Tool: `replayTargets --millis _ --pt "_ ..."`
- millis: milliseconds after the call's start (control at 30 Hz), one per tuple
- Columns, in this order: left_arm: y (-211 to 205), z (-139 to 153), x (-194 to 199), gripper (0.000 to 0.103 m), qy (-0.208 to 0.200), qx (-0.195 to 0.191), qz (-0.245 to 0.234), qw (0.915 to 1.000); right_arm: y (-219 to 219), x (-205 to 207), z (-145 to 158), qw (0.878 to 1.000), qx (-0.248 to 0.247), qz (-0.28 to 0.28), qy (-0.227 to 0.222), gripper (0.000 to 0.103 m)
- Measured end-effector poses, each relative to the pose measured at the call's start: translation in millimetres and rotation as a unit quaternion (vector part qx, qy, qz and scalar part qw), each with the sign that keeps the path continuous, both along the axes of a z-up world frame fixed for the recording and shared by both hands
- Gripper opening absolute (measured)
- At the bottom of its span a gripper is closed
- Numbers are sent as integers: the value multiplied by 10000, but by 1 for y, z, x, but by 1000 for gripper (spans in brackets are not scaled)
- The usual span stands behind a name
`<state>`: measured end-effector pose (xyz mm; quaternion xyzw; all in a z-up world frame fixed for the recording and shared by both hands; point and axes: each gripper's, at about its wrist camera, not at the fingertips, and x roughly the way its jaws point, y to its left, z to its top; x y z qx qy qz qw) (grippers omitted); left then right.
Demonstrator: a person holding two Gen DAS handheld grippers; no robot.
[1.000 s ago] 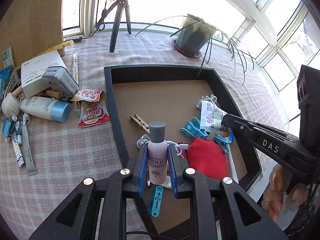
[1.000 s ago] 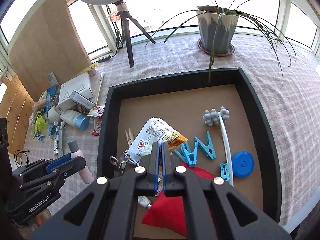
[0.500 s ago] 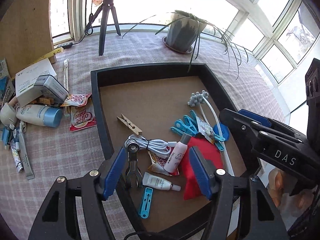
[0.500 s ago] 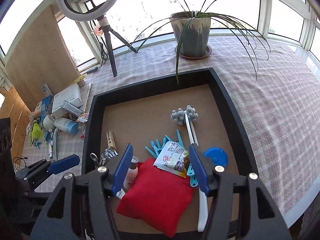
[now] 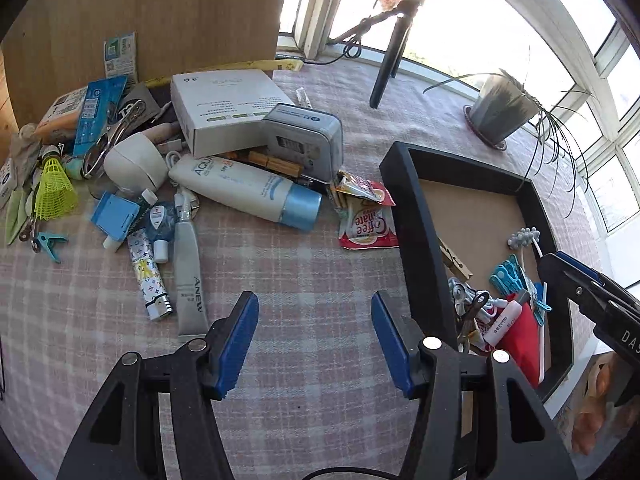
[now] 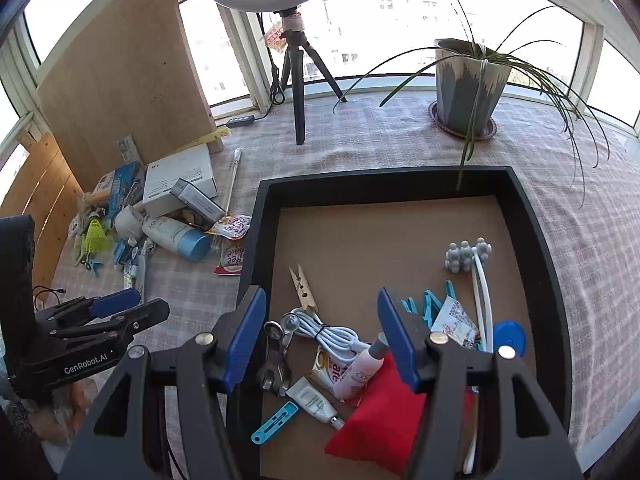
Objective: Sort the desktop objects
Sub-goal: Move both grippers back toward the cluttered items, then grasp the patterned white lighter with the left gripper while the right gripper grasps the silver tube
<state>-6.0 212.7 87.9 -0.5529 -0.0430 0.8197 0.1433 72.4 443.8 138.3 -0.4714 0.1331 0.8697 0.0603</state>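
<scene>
A black tray (image 6: 532,232) holds sorted items: a pink bottle (image 6: 360,372), a red pouch (image 6: 372,436), a white cable (image 6: 332,332), a wooden clothespin (image 6: 303,286) and blue clips (image 6: 428,304). The tray also shows in the left wrist view (image 5: 416,220). My right gripper (image 6: 322,336) is open and empty above the tray's near left part. My left gripper (image 5: 314,344) is open and empty over bare tablecloth, left of the tray. Loose items lie ahead of it: a white and blue bottle (image 5: 244,192), a grey tube (image 5: 188,264), a Coffee mate sachet (image 5: 368,224).
A clutter pile sits at the left: a white box (image 5: 224,108), a grey tin (image 5: 304,140), a yellow shuttlecock (image 5: 54,188), a blue clip (image 5: 48,240). A tripod (image 6: 296,92) and a potted plant (image 6: 468,84) stand at the back. A wooden board (image 6: 120,80) leans at the left.
Both grippers opened: the left let go of the pink bottle, the right of the snack packet, both now in the tray. The left gripper then swung left over the tablecloth toward the clutter.
</scene>
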Motion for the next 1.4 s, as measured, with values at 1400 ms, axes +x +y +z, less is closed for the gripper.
replayTargets --millis 1400 --pt "-129 -73 -35 20 -473 -51 994 9939 -200 -146 -101 9807 -537 1469 -1177 44"
